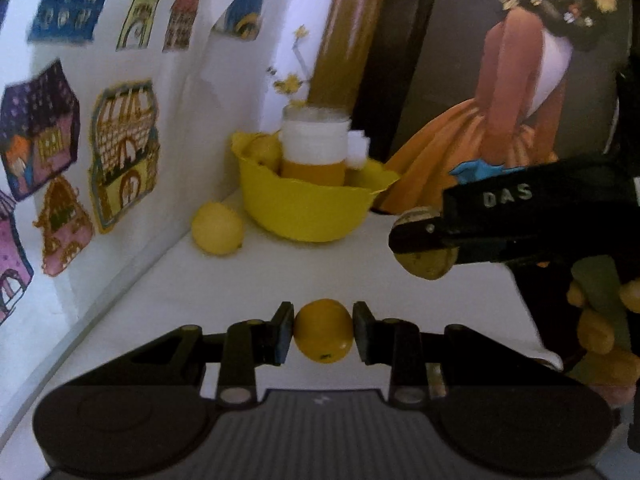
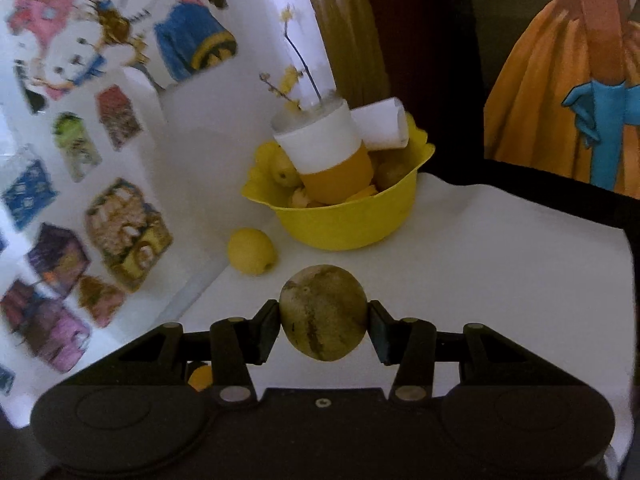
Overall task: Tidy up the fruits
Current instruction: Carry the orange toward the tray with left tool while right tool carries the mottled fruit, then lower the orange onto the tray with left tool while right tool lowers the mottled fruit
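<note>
Both tongs carry fruit over the white table, short of the yellow bowl.

Left wrist view: the left gripper (image 1: 323, 331) is closed onto a small orange fruit (image 1: 324, 330), a pad touching each side. Ahead and slightly left stands the yellow bowl (image 1: 308, 210), holding fruit and an orange-and-white cup (image 1: 314, 148); a loose lemon (image 1: 217, 229) lies just beside the bowl's left. The right gripper (image 1: 426, 242) enters from the right, clamping a brownish fruit (image 1: 430, 262).

Right wrist view: the right gripper (image 2: 324, 326) is closed on the mottled brownish fruit (image 2: 323, 312). The bowl (image 2: 344, 220) sits straight ahead on the table (image 2: 500, 264), the lemon (image 2: 251, 256) ahead-left, near the bowl.
</note>
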Demonstrator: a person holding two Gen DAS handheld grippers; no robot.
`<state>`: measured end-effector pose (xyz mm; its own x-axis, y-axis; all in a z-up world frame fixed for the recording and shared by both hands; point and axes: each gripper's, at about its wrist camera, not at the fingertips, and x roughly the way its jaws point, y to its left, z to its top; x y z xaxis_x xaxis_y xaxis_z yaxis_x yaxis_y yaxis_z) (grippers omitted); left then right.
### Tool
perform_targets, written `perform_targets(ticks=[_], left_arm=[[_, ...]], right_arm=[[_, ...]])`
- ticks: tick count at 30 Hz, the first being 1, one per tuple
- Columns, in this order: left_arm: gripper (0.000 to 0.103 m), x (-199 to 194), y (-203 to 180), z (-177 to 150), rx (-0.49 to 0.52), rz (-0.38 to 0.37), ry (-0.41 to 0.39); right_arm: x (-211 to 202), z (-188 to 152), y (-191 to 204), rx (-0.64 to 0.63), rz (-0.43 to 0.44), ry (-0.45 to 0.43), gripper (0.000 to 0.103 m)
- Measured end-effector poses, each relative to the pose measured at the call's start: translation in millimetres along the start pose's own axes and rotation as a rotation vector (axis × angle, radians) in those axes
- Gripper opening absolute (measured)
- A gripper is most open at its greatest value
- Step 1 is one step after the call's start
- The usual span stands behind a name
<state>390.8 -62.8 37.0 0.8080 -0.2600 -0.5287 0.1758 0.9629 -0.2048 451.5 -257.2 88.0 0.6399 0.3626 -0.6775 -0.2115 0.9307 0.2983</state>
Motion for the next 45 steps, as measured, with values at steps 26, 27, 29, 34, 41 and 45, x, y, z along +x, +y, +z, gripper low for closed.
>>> perform_targets(ticks=[26, 27, 29, 34, 41, 45], left_arm=[[0.035, -117.7, -78.6, -34.1, 0.035, -0.114, -0.023], [0.035, -119.0, -81.2, -36.7, 0.037, -0.120, -0.021], [0.034, -121.5, -87.1, -42.9, 0.045, -0.136, -0.012], [0.035, -122.4, -98.9, -57.8, 0.062, -0.170, 0.016], [0.035, -113.0, -111.5, -74.0, 0.116, -0.205, 0.074], [0.035, -106.3, -117.7, -80.2, 0.151, -0.230, 0.108]], right_arm=[[-175.9, -98.9, -39.8, 0.031, 0.080, -0.035, 0.049], [-178.5, -104.3, -43.0, 0.036, 0.079, -0.031, 0.049], [-183.7, -115.8, -50.1, 0.045, 0.081, -0.023, 0.049], [-195.5, -145.8, -65.2, 0.039, 0.070, -0.015, 0.049], [-204.3, -188.3, -80.6, -0.017, 0.033, -0.003, 0.049], [-205.6, -208.1, -78.2, -0.074, 0.030, -0.007, 0.049]])
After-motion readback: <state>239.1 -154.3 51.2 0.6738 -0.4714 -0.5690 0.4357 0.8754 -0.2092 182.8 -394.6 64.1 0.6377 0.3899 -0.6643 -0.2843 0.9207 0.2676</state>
